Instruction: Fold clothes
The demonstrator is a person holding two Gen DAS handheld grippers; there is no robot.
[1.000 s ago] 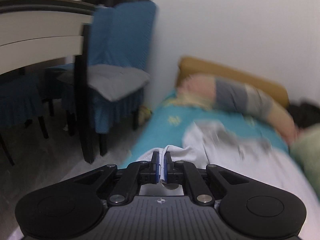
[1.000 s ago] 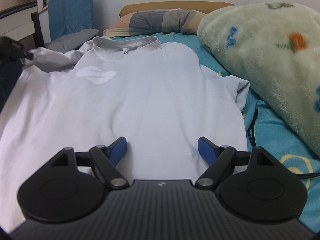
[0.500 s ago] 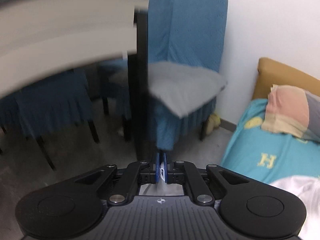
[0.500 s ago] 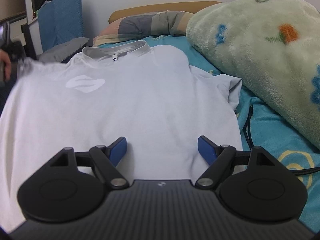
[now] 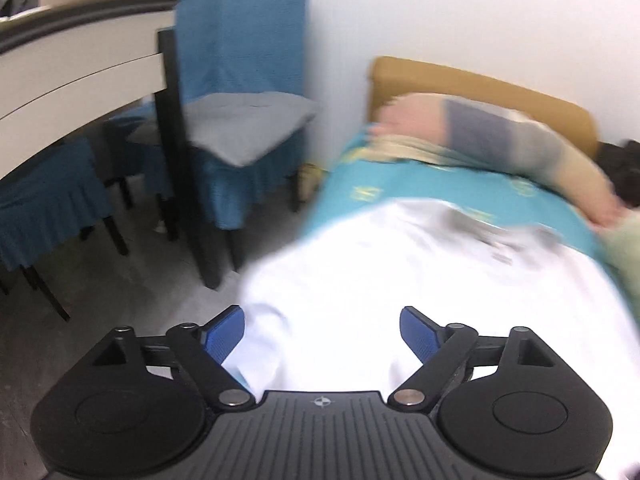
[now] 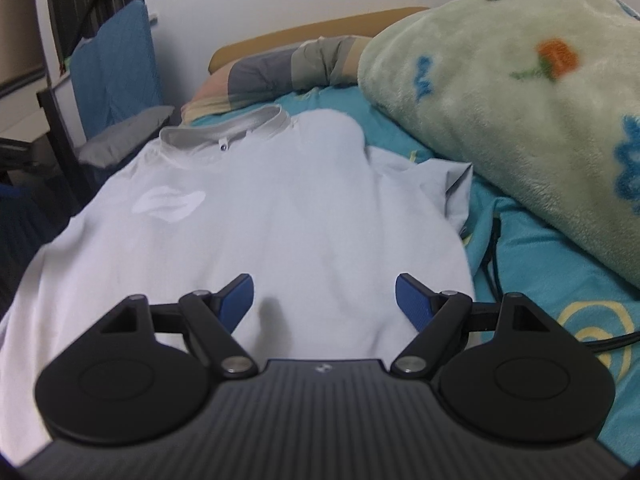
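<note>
A white polo shirt lies face up on a bed with a turquoise sheet, its grey collar toward the pillow. The right sleeve sticks out beside the blanket. My right gripper hovers open over the shirt's lower part, nothing between its blue pads. In the left wrist view the shirt looks bright and blurred. My left gripper is over its left edge, jaws opening, with loose cloth lying below and between the fingers but not pinched.
A fluffy green blanket fills the bed's right side. A striped pillow lies at the wooden headboard. Left of the bed stand blue-covered chairs and a table. A black cable runs across the sheet.
The left gripper, shut on white cloth before, has let go and opened wide. Its view swung out toward the chairs and back over the shirt. The right gripper stayed open, rolling slightly.
</note>
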